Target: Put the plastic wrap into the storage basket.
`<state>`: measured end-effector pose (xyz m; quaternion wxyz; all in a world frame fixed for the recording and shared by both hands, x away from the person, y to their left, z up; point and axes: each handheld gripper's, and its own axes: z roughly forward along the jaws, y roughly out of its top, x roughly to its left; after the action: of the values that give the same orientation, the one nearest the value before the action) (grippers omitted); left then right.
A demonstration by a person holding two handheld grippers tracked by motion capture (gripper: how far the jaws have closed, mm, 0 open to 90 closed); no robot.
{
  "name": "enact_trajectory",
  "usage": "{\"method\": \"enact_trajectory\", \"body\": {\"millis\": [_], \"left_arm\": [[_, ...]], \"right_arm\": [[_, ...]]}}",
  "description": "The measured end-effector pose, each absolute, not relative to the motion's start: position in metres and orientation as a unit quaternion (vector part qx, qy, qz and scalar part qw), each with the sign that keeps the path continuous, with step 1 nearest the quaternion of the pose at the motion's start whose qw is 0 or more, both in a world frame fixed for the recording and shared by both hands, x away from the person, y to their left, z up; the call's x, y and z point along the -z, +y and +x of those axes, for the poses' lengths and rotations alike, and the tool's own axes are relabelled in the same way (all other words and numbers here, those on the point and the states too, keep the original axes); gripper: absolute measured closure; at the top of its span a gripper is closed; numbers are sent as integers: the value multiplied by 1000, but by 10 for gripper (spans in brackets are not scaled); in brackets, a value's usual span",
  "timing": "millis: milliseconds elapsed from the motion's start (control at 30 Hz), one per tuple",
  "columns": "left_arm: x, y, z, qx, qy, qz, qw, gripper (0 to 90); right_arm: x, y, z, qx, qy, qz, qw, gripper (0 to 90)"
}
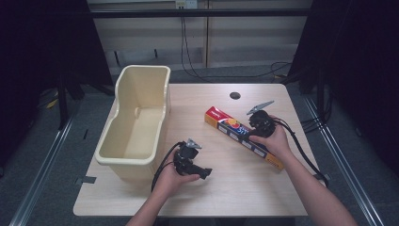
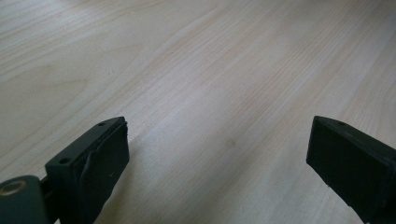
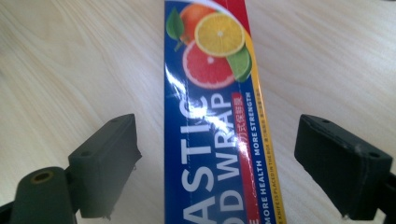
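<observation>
While open, right tool (image 3: 217,163) straddles plastic wrap box (image 3: 212,116) (untouched) on table (image 3: 70,60).

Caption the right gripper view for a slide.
Right gripper, black jaws open, straddling the long blue plastic-wrap box printed with citrus fruit, on the pale wooden table.

Looks like a lab or test room set up for recording, not a home. Bare light-wood table (image 1: 226,188) stands alone on grey carpet floor (image 1: 66,155), with a round cable hole (image 1: 235,95) at 12 o'clock. Black curtains (image 1: 42,42) hang at 10 and 2 o'clock. Metal floor rails (image 1: 42,165) run along 9 and 3 o'clock. Loose cables (image 1: 197,70) trail down the pale wall panels (image 1: 150,37) at 12 o'clock.
</observation>
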<state>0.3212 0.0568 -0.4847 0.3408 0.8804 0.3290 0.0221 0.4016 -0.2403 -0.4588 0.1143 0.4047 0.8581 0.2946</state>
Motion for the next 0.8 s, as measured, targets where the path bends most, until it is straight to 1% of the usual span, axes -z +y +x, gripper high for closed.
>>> {"method": "enact_trajectory", "body": {"millis": [67, 133, 167, 267, 367, 400, 567, 600, 800], "left_arm": [[485, 55, 321, -22, 334, 877, 343, 55], [485, 55, 321, -21, 327, 881, 340, 56], [485, 55, 321, -22, 327, 882, 338, 56], [485, 54, 321, -21, 329, 880, 340, 58], [485, 54, 321, -15, 325, 884, 335, 61], [485, 54, 321, -17, 322, 886, 333, 61], [482, 54, 322, -23, 318, 885, 338, 61], [482, 52, 321, -20, 330, 877, 349, 61], [471, 51, 319, -13, 318, 878, 358, 55]], "right_arm": [[462, -241, 402, -288, 860, 404, 117, 154], [464, -242, 402, -276, 859, 415, 118, 196], [466, -243, 401, -268, 858, 420, 123, 197], [470, -245, 401, -260, 861, 421, 114, 236], [470, -245, 399, -262, 867, 410, 103, 369], [470, -245, 399, -266, 869, 406, 99, 386], [468, -241, 395, -252, 879, 388, 115, 411], [468, -241, 394, -253, 883, 378, 120, 413], [460, -249, 386, -266, 889, 354, 122, 415]]}}
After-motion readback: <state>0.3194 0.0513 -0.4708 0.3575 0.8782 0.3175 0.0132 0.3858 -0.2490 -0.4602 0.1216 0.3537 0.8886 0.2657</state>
